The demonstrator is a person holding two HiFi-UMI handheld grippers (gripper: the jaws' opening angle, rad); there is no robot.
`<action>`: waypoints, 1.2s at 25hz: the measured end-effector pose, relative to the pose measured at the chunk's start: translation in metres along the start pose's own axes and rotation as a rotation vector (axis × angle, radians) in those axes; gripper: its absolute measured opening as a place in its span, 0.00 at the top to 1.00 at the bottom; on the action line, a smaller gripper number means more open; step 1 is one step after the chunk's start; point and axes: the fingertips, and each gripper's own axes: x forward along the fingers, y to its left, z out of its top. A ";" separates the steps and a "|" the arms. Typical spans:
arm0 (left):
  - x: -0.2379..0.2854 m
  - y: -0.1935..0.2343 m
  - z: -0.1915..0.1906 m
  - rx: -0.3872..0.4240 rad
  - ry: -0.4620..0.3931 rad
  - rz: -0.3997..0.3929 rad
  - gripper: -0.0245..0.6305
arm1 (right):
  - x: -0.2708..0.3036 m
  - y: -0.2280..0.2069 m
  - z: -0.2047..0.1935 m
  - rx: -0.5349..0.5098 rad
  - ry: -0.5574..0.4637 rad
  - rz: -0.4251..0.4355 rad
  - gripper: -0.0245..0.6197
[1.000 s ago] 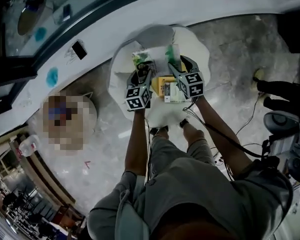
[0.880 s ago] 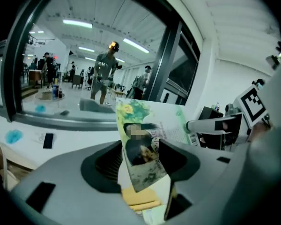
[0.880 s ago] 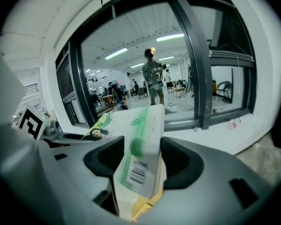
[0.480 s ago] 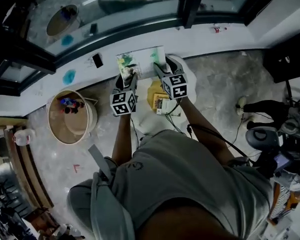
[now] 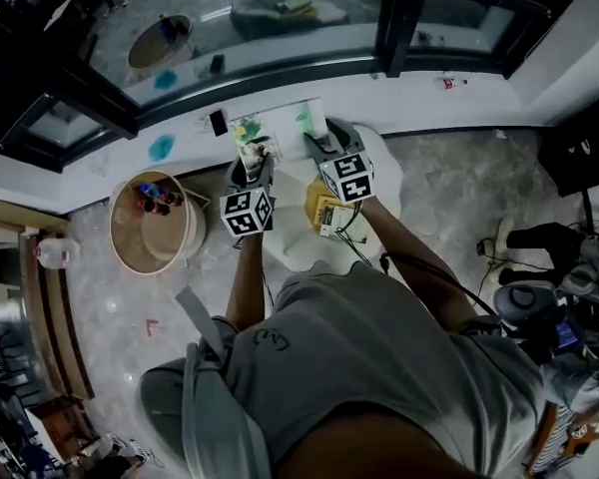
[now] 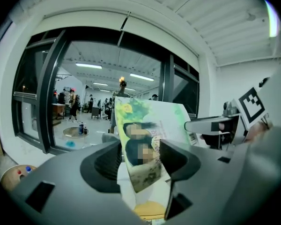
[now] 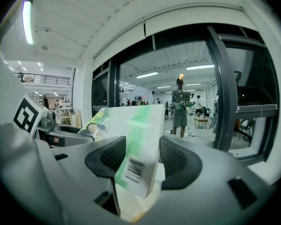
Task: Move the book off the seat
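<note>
A thin book with a green and white cover [image 5: 280, 126] hangs in the air between both grippers, above the far edge of the round white seat [image 5: 383, 173]. My left gripper [image 5: 252, 160] is shut on the book's left edge [image 6: 145, 139], and its pads press on the cover. At the right edge [image 7: 131, 144], by the barcode, my right gripper [image 5: 319, 140] is shut on it; its jaws have closed a little further within the last second. A yellow book [image 5: 319, 204] and some papers still lie on the seat below.
A white ledge [image 5: 429, 93] runs under dark-framed windows just beyond the book. A round wooden tub [image 5: 130, 238] with small coloured items stands on the floor at left. Cables and dark equipment [image 5: 539, 297] lie at right. A bottle [image 5: 52, 252] sits by a wooden bench.
Both grippers have risen with the book, from low over the seat up to the level of the window ledge. The yellow book has stayed on the seat.
</note>
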 end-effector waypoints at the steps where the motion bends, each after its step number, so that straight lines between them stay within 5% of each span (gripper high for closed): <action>1: -0.007 -0.001 -0.002 -0.001 0.000 0.023 0.59 | -0.002 0.003 -0.002 -0.002 0.001 0.022 0.60; 8: -0.070 0.024 -0.019 -0.006 0.011 0.256 0.59 | 0.009 0.061 -0.014 0.018 -0.008 0.236 0.60; 16: -0.188 0.090 -0.035 -0.055 -0.024 0.482 0.59 | 0.023 0.195 -0.013 -0.019 -0.005 0.458 0.60; 30: -0.350 0.213 -0.044 -0.122 -0.147 0.594 0.59 | 0.027 0.404 0.020 -0.192 -0.046 0.567 0.60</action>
